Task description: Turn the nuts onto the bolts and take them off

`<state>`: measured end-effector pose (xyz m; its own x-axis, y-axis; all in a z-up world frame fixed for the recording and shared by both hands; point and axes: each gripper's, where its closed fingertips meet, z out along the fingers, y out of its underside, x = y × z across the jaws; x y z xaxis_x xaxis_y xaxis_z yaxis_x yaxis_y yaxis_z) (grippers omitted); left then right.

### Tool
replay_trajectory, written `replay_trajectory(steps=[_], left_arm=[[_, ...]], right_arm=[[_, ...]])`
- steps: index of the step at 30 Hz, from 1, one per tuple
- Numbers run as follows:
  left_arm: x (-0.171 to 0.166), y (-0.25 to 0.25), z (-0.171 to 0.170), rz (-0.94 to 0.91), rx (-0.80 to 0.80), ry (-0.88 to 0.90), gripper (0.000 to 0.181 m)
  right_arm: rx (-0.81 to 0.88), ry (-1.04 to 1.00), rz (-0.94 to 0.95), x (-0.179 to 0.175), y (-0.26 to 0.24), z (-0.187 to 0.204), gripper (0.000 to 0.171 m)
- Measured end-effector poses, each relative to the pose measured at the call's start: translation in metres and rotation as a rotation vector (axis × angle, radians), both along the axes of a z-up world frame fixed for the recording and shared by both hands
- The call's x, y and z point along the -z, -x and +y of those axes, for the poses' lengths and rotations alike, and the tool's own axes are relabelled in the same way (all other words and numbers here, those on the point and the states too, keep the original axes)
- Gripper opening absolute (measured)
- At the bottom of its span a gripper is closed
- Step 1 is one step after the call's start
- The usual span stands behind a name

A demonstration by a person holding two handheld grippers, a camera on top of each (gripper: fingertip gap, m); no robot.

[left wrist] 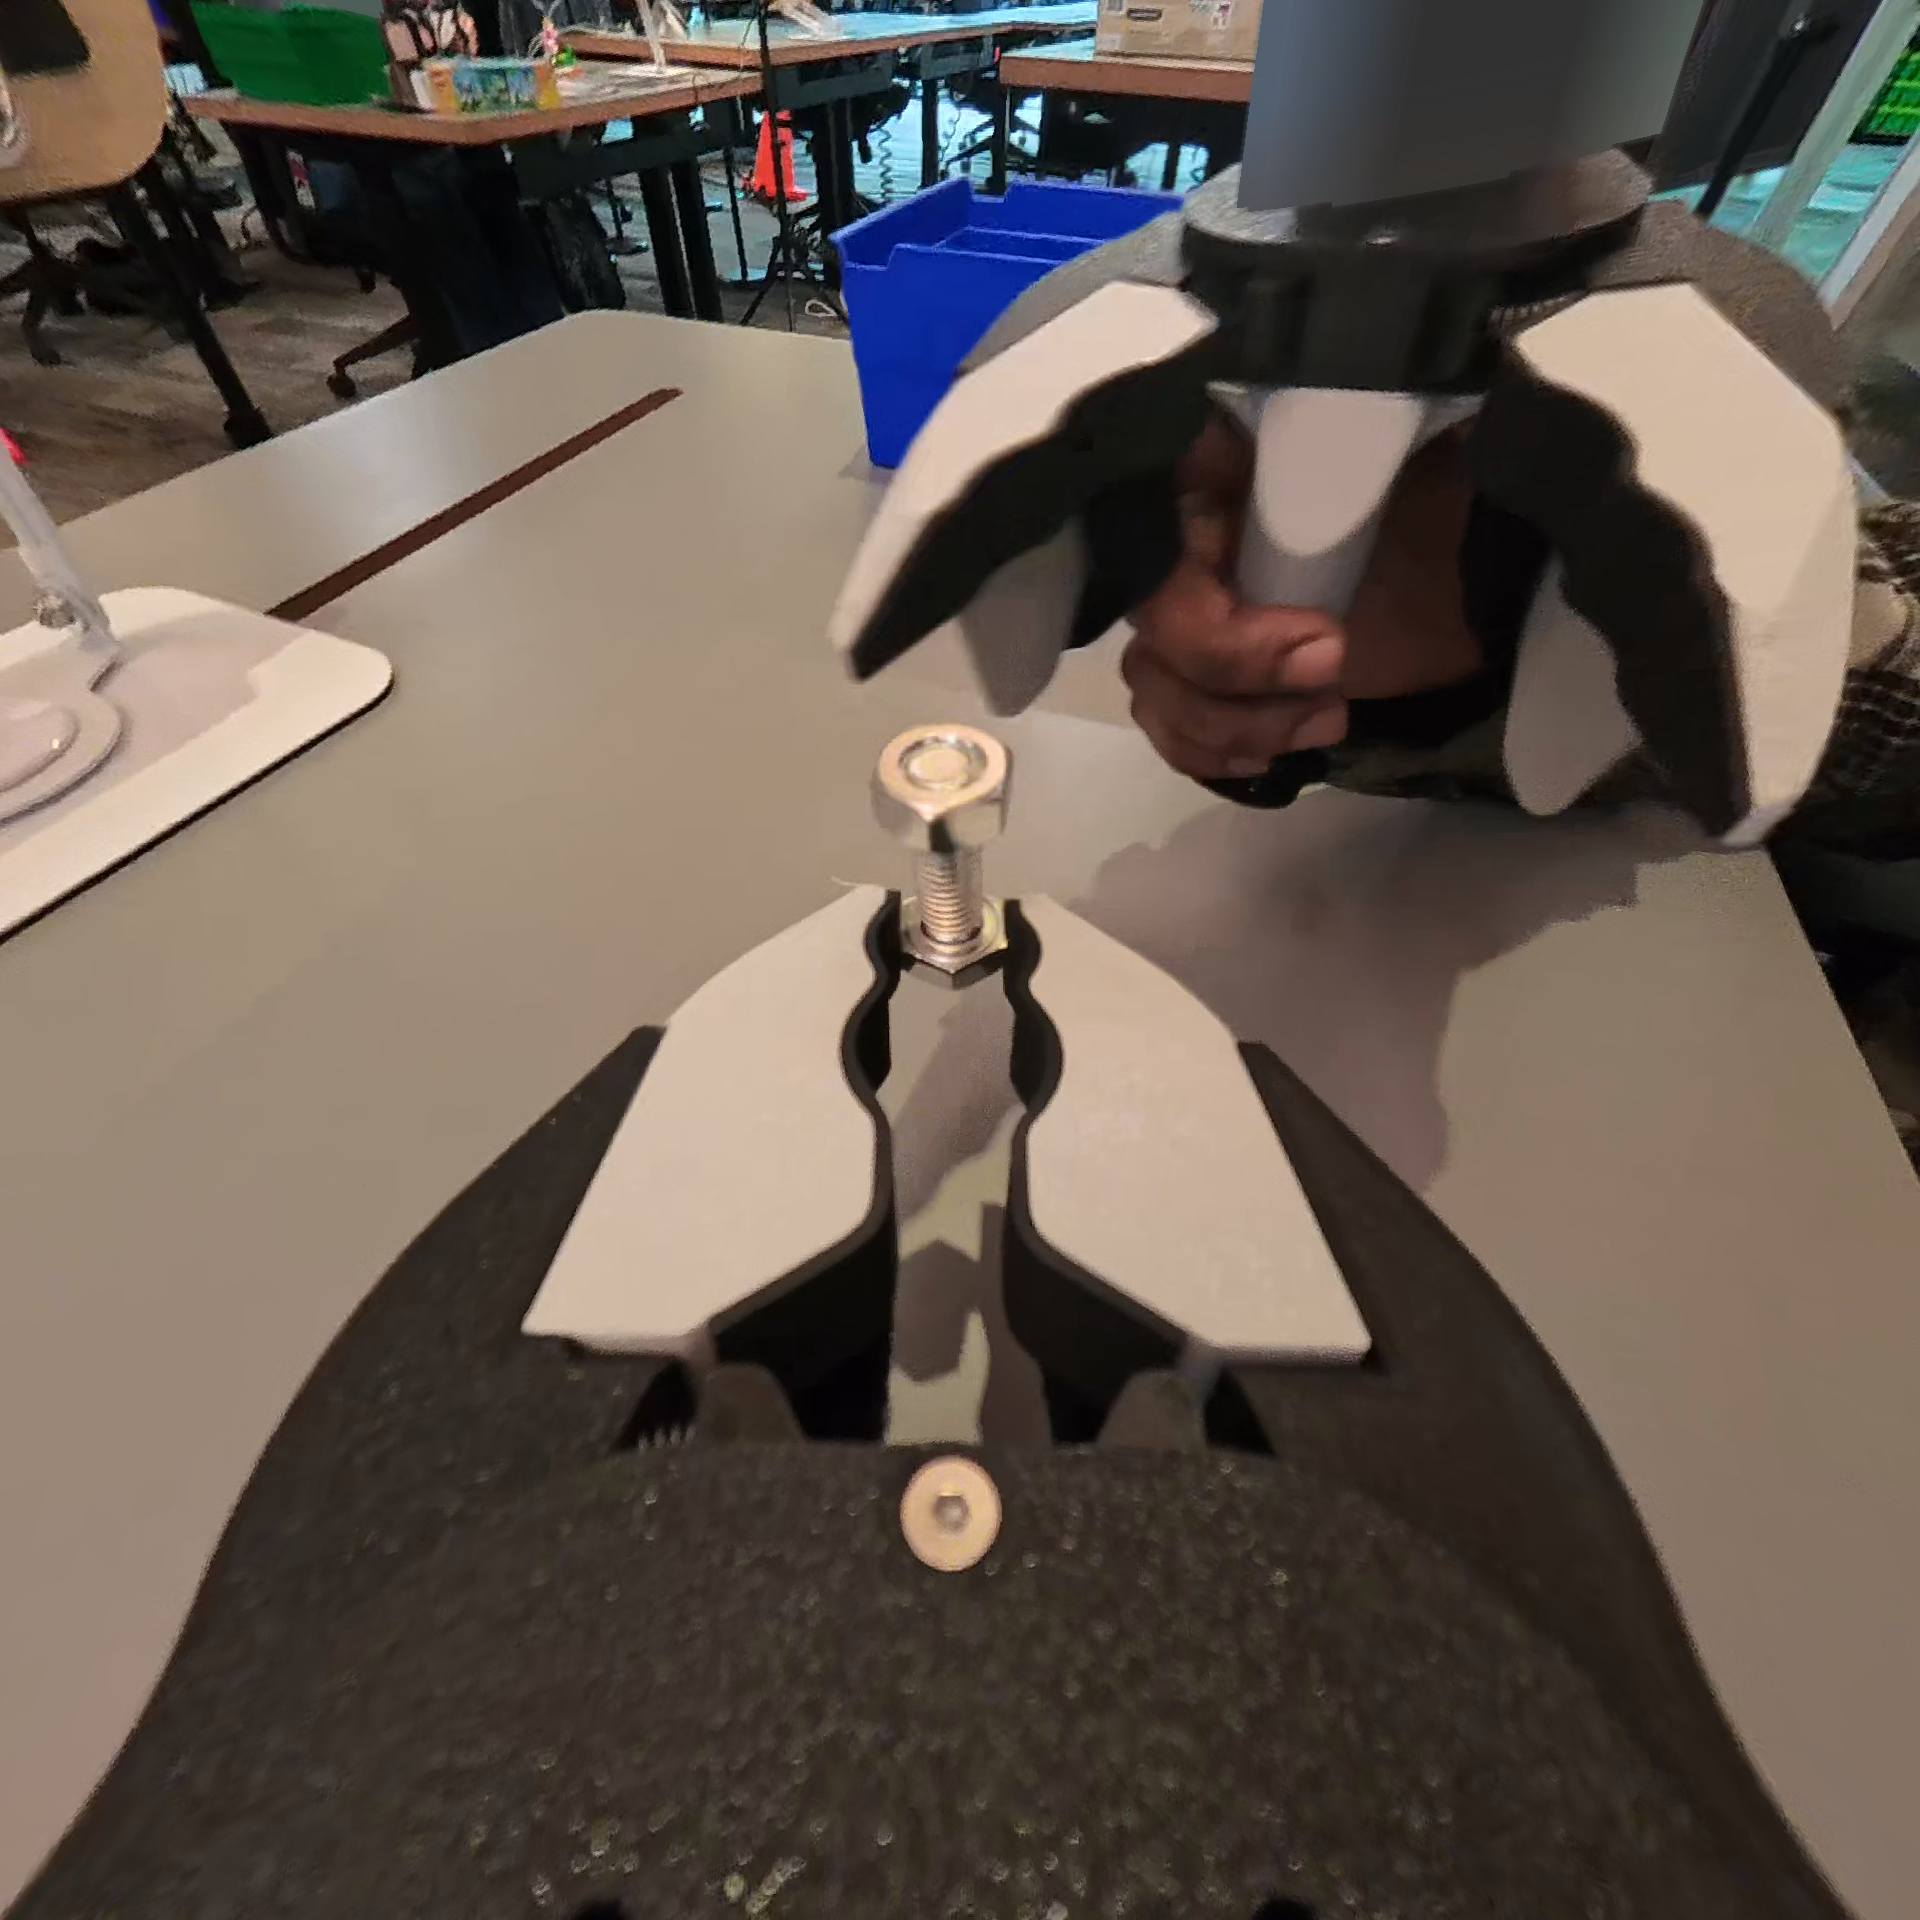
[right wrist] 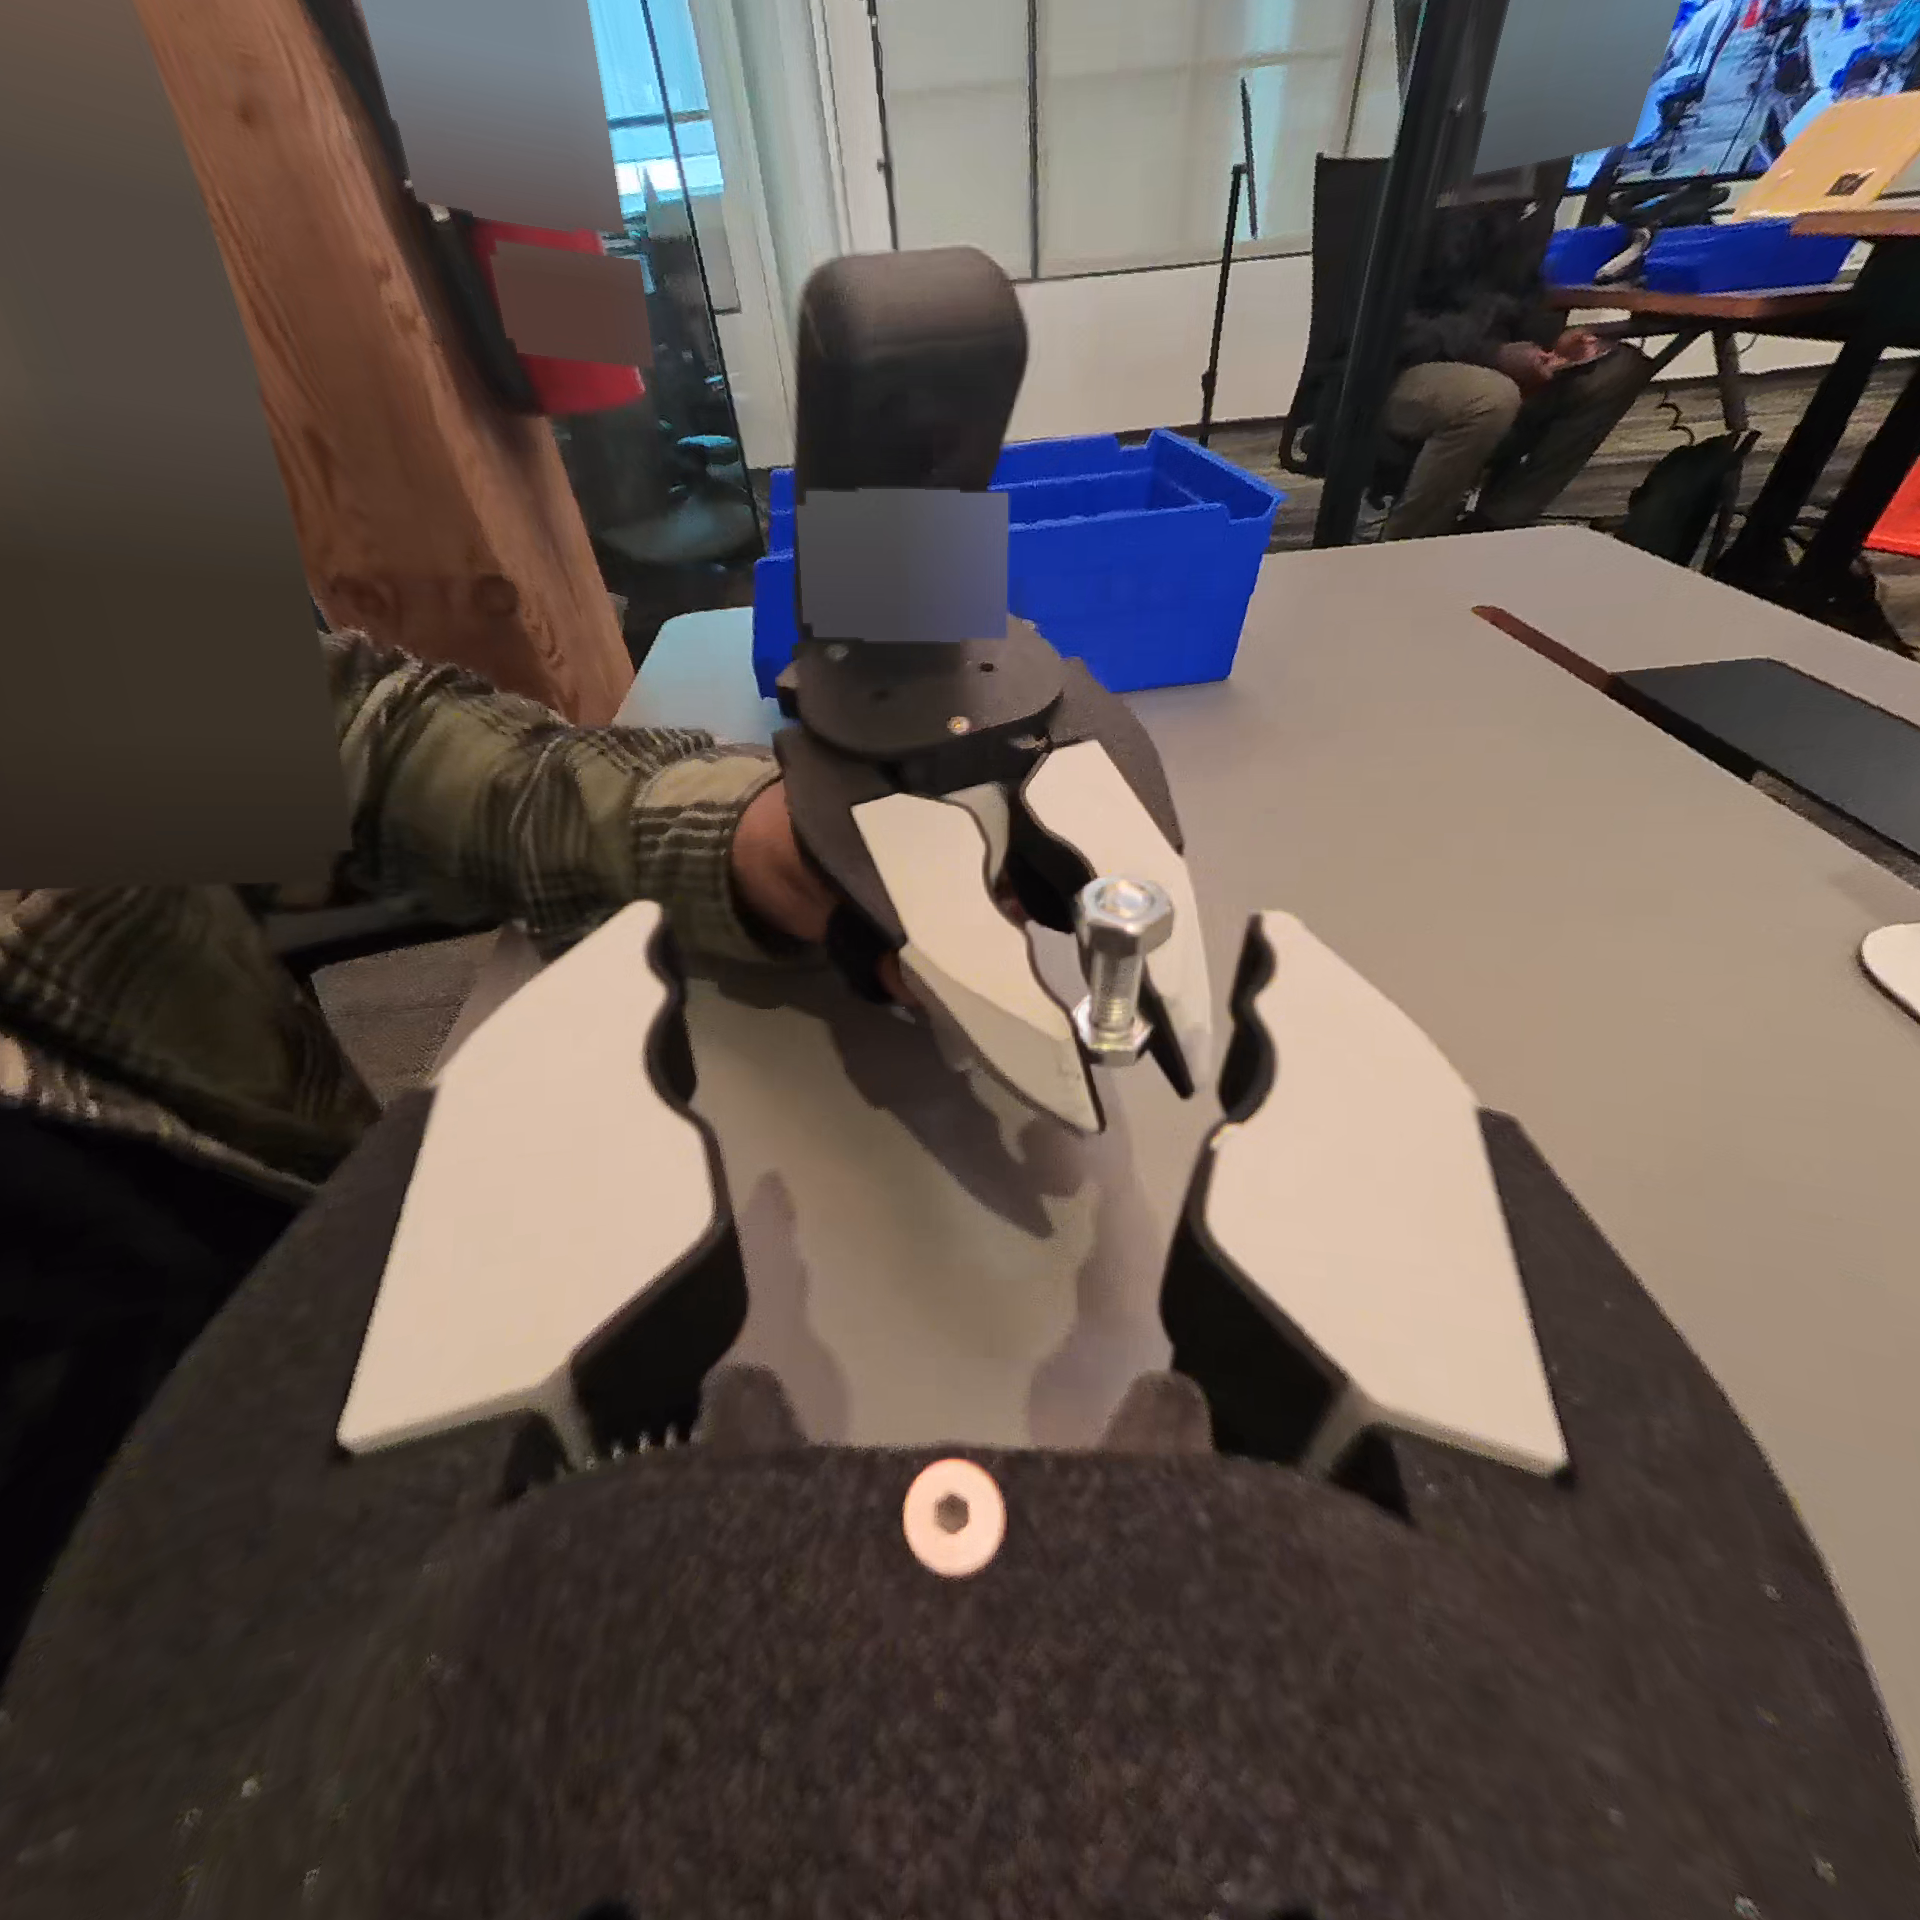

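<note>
Left wrist view: the left gripper clamps the nut at its tips, keeping the bolt upright, head up, above the table for turning

Right wrist view: the right gripper is spread wide, empty, bolt just ahead

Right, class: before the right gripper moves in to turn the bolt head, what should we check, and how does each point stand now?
1. Left gripper shut on the nut: ok.
2. Bolt upright, head up: ok.
3. Right gripper open: ok.
4. Right gripper around the bolt head: not ok, it sits beside it.
5. Nut resting on the table: cannot tell.
</note>
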<state>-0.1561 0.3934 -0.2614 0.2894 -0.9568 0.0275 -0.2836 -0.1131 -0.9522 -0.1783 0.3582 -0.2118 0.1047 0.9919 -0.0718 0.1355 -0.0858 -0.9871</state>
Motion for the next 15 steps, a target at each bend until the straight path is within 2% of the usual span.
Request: replay_trajectory(steps=[2,4,5,6,11,13,14,15], left_arm=[[-0.002,-0.004,-0.003,0.007,0.008,-0.023,0.018],[0.0,-0.003,-0.001,0.014,-0.007,-0.013,0.018],[0.003,-0.001,0.003,0.021,-0.027,0.002,0.018],[0.006,0.003,0.008,0.021,-0.044,0.019,0.018],[-0.006,0.001,0.0,-0.009,-0.005,-0.022,0.018],[-0.006,-0.005,-0.005,-0.006,0.014,-0.027,0.018],[-0.004,-0.006,-0.005,0.002,0.012,-0.022,0.018],[-0.001,-0.006,-0.004,0.011,0.007,-0.015,0.018]], right_arm=[[-0.022,-0.017,-0.025,0.004,0.004,-0.006,0.107],[-0.063,-0.051,-0.068,0.01,0.004,-0.016,0.094],[-0.114,-0.062,-0.097,0.013,0.002,-0.024,0.066],[-0.11,-0.044,-0.093,0.013,0.001,-0.024,0.067],[0.027,-0.032,-0.003,0.0,0.003,-0.001,0.118],[-0.017,-0.04,-0.011,0.002,0.007,-0.009,0.115],[-0.054,-0.04,-0.028,0.005,0.008,-0.016,0.104],[-0.061,-0.043,-0.052,0.008,0.008,-0.018,0.104]])
